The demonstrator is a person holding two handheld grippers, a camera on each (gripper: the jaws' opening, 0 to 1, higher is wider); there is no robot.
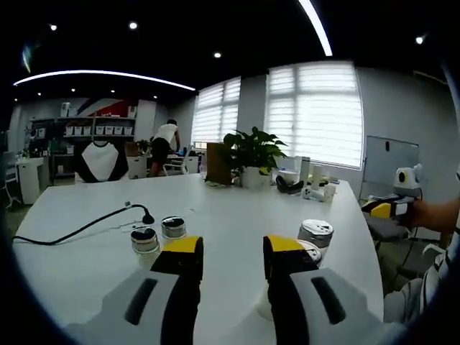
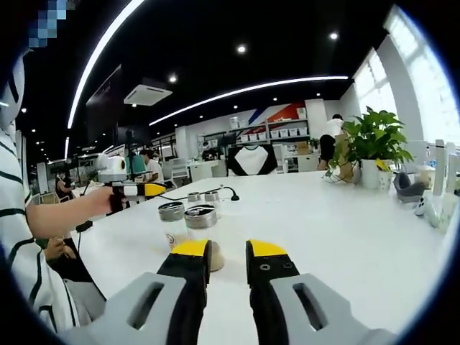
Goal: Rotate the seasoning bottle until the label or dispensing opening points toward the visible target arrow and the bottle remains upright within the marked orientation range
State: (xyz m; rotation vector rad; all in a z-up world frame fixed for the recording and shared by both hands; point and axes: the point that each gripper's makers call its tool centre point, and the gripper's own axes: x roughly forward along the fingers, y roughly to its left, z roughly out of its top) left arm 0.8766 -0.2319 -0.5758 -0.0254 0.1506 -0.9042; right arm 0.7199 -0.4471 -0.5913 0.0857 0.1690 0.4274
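Several small seasoning bottles with silver shaker lids stand upright on the white table. In the left gripper view one pair stands just beyond my left jaw. A second pair stands by my right jaw, with the nearer bottle partly hidden behind it. My left gripper is open with nothing between its jaws. In the right gripper view two bottles stand just ahead and left of my right gripper, which is open and holds nothing. Two more bottles stand farther back.
A black cable with a raised end lies at the table's left. A potted plant and small items sit at the far edge. A hand holds the right gripper off the table's right side. People stand among the shelves behind.
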